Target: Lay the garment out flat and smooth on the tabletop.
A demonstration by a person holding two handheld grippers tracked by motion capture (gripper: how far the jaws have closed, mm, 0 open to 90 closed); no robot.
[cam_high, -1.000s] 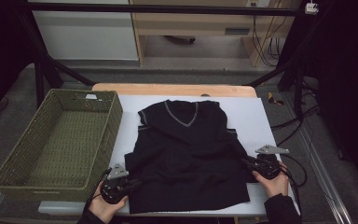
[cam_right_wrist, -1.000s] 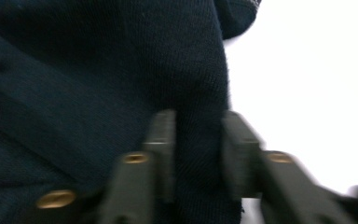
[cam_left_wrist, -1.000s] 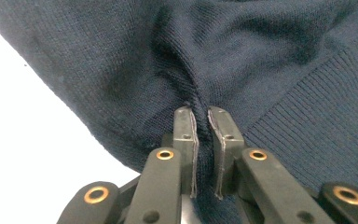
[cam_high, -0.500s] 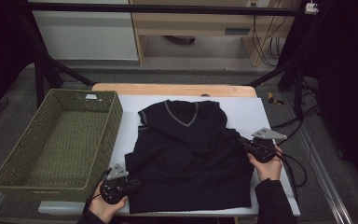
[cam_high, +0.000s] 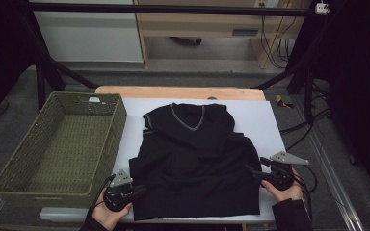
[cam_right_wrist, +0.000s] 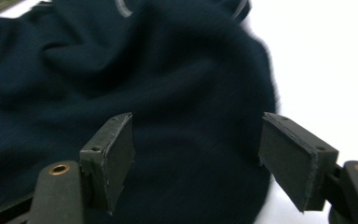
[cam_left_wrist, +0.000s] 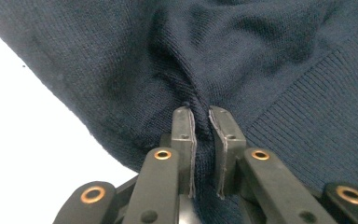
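**Mia:** What is closest to us?

**Ben:** Two hands, each with a claw. The left claw [cam_high: 137,191] sits at the near left corner of the dark sweater [cam_high: 197,168]. In the left gripper view its jaws are pinched tight on a fold of the knit, so it is gripping the sweater.

**Mia:** And the other one?

**Ben:** The right claw [cam_high: 253,171] is at the sweater's right edge. Its jaws have just been opening. In the right gripper view they stand wide apart, with the sweater lying under and between them, but the pads [cam_right_wrist: 116,158] do not press on it.

**Mia:** Where is the sweater?

**Ben:** It lies flat on the white worktop [cam_high: 265,120], in the middle, a bit bunched on the right side. Its V-neck collar [cam_high: 188,118] with the pale stripe points away from us.

**Mia:** What is next to it?

**Ben:** A green woven basket [cam_high: 29,185] is on the left, its wall just beside the sweater.

**Mia:** And far away?

**Ben:** A wooden edge [cam_high: 178,91] of the worktop, then grey floor and some cables [cam_high: 270,43].
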